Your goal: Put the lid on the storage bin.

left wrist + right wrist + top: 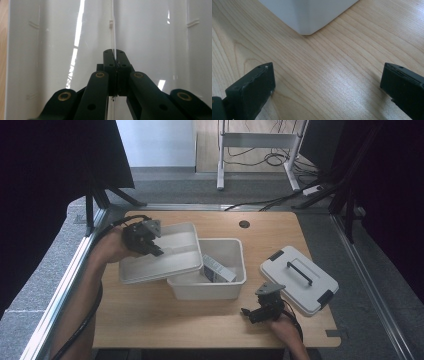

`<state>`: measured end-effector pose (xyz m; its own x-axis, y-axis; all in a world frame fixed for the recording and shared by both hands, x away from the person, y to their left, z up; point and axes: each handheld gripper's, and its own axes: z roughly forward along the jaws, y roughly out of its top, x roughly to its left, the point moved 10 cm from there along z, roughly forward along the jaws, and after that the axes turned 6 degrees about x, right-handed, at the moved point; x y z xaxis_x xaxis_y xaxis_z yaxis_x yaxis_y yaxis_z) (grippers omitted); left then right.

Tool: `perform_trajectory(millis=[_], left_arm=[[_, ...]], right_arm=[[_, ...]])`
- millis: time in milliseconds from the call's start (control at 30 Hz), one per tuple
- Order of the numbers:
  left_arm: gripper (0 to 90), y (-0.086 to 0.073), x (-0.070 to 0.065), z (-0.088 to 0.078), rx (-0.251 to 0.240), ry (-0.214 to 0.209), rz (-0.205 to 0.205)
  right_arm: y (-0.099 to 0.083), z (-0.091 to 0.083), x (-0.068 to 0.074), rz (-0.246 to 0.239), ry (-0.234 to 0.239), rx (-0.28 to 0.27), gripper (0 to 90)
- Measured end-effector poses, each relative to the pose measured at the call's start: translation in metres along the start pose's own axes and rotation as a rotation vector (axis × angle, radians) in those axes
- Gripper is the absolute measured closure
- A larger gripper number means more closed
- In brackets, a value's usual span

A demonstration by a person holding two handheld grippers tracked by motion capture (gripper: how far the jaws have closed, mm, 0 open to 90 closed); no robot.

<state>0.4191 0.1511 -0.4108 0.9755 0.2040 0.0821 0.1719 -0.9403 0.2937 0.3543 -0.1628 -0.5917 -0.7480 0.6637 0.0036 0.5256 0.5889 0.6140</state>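
Observation:
My left gripper (151, 246) is shut on the thin middle rib (112, 30) of a white shallow tray (167, 257). It holds the tray tilted above the left side of an open white bin (236, 287). In the left gripper view the jaws meet at my left gripper's tip (115, 53), with the tray's glossy floor (62, 37) behind them. A small grey and white box (218, 269) lies inside the bin. My right gripper (248, 314) stands open low over the wooden table, just before the bin's front right corner (307, 15), with nothing between its jaws (327, 82).
A grey-white lid (298, 279) with a black handle and black clips lies on the table's right side, close behind my right hand. The wooden table (150, 315) has bare room at front left. A round cable hole (244, 224) sits near the far edge.

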Motion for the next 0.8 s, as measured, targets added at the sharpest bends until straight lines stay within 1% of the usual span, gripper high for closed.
perform_trajectory(millis=[33,233,267,333,400,500,633,800], left_arm=[[88.9,0.007,0.0,0.004,-0.001,-0.003,0.017],[88.9,0.039,-0.004,0.021,-0.013,-0.022,0.069],[88.9,0.044,-0.004,0.024,-0.006,-0.023,0.085],[88.9,0.056,-0.004,0.03,-0.007,-0.019,0.104],[88.9,0.068,-0.004,0.036,-0.006,-0.016,0.122],[88.9,0.081,-0.005,0.045,-0.007,-0.019,0.143],[88.9,0.095,-0.008,0.06,-0.001,-0.029,0.17],[88.8,0.103,-0.009,0.072,0.001,-0.043,0.181]], right_arm=[[0.0,0.0,0.0,0.0,0.0,0.0,0.0],[0.0,0.0,0.0,-0.001,-0.001,-0.001,0.0],[0.0,0.0,0.0,-0.001,-0.001,-0.001,0.0],[0.0,0.0,0.0,-0.001,-0.001,-0.001,0.0],[0.0,0.0,0.0,-0.001,-0.001,-0.001,0.0],[0.0,0.0,0.0,-0.001,-0.001,-0.001,0.0],[0.0,0.0,0.0,0.001,0.0,0.0,0.0],[0.0,0.0,0.0,0.0,0.0,0.0,0.0]])
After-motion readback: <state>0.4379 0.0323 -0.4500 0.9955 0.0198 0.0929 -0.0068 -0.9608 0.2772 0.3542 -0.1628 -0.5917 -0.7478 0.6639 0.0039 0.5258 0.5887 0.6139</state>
